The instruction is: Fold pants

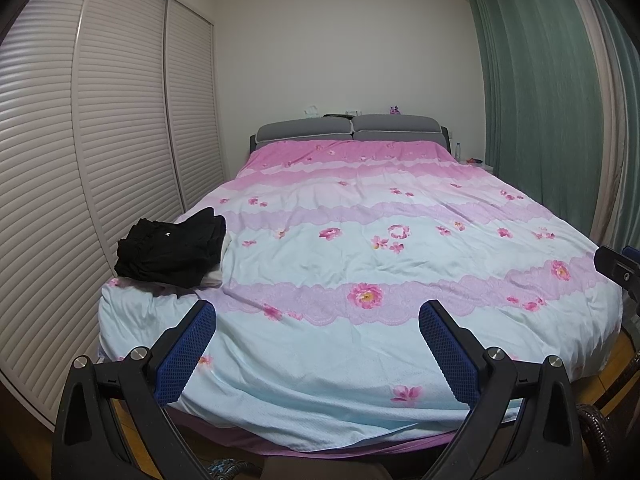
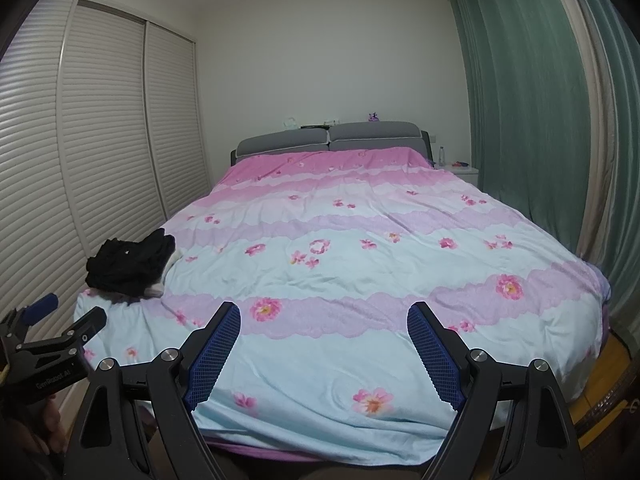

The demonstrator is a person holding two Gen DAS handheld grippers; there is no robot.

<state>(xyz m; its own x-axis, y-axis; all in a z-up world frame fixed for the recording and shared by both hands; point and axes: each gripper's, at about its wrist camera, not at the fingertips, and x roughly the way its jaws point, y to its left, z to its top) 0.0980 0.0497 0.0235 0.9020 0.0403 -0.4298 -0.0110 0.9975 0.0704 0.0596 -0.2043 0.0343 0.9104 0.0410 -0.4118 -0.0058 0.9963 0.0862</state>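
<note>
A heap of black pants (image 1: 172, 250) lies on the near left corner of the bed, over a bit of white cloth; it also shows in the right wrist view (image 2: 128, 266). My left gripper (image 1: 318, 316) is open and empty, held above the foot of the bed, to the right of the heap. My right gripper (image 2: 324, 318) is open and empty, above the foot of the bed near its middle. The left gripper's body (image 2: 52, 344) shows at the lower left of the right wrist view. Part of the right gripper (image 1: 618, 270) shows at the right edge of the left wrist view.
The bed has a pale blue and pink flowered cover (image 1: 380, 264) and a grey headboard (image 1: 352, 128). A white louvred wardrobe (image 1: 100, 140) runs along the left side. Green curtains (image 1: 540, 100) hang on the right. A small nightstand (image 2: 464, 170) stands at the far right.
</note>
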